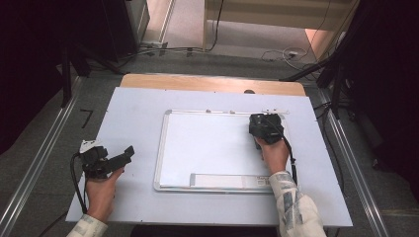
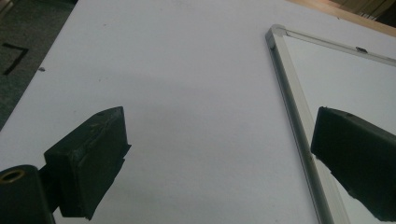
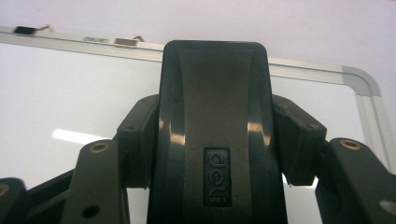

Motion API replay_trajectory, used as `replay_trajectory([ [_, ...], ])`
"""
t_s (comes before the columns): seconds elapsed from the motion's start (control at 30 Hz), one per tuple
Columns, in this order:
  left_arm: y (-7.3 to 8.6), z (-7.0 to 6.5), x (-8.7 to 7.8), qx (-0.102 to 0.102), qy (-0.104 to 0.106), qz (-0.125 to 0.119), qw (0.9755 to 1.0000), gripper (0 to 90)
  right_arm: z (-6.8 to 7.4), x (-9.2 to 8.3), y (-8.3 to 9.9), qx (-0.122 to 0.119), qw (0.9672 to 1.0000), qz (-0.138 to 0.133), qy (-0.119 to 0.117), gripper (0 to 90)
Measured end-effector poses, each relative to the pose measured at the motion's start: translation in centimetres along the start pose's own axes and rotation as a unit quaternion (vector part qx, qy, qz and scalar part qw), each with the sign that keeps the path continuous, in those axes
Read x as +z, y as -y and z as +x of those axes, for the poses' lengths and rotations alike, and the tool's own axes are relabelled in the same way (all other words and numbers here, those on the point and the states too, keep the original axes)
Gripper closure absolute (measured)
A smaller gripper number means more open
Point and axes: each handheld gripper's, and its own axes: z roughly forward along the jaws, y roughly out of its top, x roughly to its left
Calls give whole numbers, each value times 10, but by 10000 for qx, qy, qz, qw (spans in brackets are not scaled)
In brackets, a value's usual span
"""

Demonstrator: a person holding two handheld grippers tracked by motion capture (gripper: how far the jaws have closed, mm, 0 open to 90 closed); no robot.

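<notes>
A white whiteboard [image 1: 207,143] with a silver frame lies flat in the middle of the table. My right gripper [image 1: 265,129] is over the board's far right corner, shut on a black whiteboard eraser [image 3: 215,116] with a raised logo. The eraser stands between the two pads, with the board's top right corner [image 3: 364,81] just beyond it. My left gripper [image 1: 123,155] rests at the table's near left, clear of the board. Its jaws are wide open with nothing between them [image 2: 219,121]. The board's left frame edge [image 2: 292,107] runs past its right jaw.
A grey pen tray [image 1: 222,181] runs along the board's near edge, and small clips [image 1: 274,111] sit on its far edge. The pale table cover [image 1: 133,113] ends at a wooden strip [image 1: 212,83]. Cables [image 1: 286,54] and dark stands are on the floor beyond.
</notes>
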Motion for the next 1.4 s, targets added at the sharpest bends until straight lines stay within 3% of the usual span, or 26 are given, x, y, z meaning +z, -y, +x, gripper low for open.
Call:
replay_trajectory([
  [0.23,0,-1,1,8,0,-5,10000,42,-16,6,-1,207,9996,30,165,379],
  [0.87,0,0,1,-2,-34,7,10000,42,-43,24,-1,328,9971,251,639,378],
  [1.2,1,0,1,-8,-44,16,10000,42,-53,29,-3,494,9971,296,492,372],
  [1.3,1,0,1,-5,-45,14,10000,42,-55,27,-4,553,9972,252,445,314],
  [1.4,1,0,1,-5,-41,13,10000,42,-59,23,-4,697,9971,173,249,265],
])
